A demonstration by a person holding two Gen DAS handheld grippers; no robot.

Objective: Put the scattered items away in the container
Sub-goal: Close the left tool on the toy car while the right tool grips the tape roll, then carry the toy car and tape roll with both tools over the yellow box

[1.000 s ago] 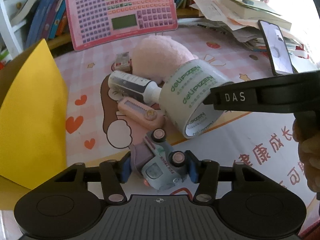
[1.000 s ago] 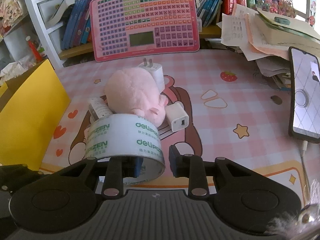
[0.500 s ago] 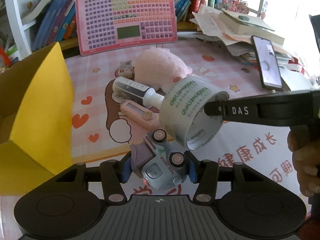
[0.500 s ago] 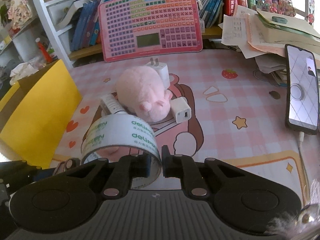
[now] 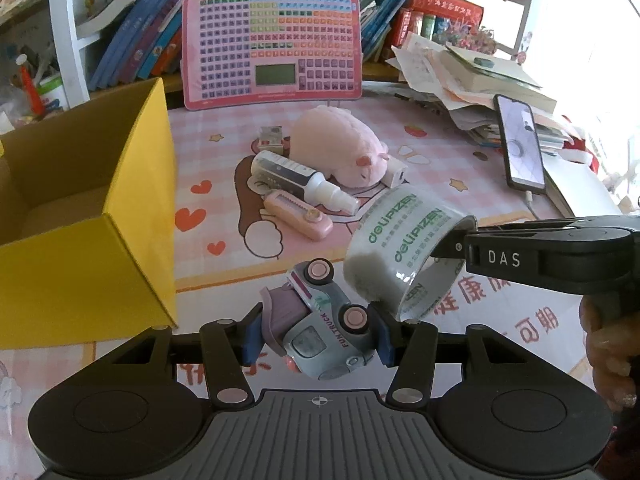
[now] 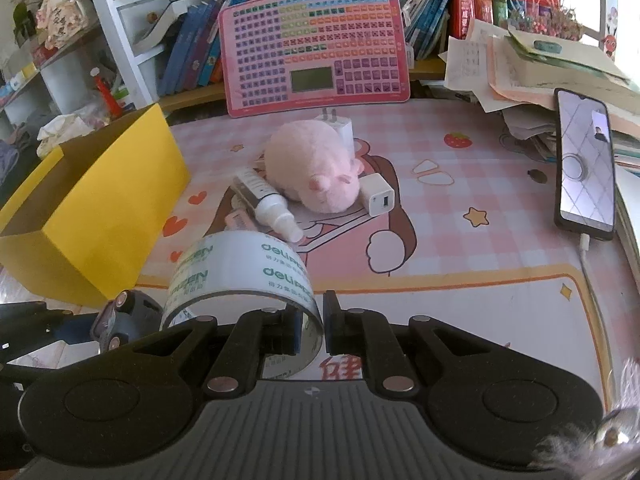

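Observation:
My left gripper point(image 5: 318, 334) is shut on a small grey toy truck point(image 5: 320, 320) with pink wheels, held above the mat. My right gripper point(image 6: 312, 326) is shut on the rim of a clear tape roll point(image 6: 240, 276) printed with green letters; the roll point(image 5: 400, 248) hangs off the table beside the truck. An open yellow cardboard box point(image 5: 92, 216) stands to the left, also seen in the right wrist view point(image 6: 104, 204). On the pink mat lie a pink plush point(image 5: 340, 152), a white spray bottle point(image 5: 300, 180), a pink gadget point(image 5: 298, 214) and a white charger point(image 6: 378, 194).
A pink keyboard toy point(image 5: 272, 48) leans against a bookshelf at the back. A stack of papers and books point(image 5: 480, 88) and a phone point(image 5: 522, 144) on a cable fill the right side. Another white plug point(image 6: 338, 126) stands behind the plush.
Both grippers rose and drew back from the pile, carrying the truck and the tape roll. The right jaws closed onto the roll's rim. The yellow box's inside has come into view.

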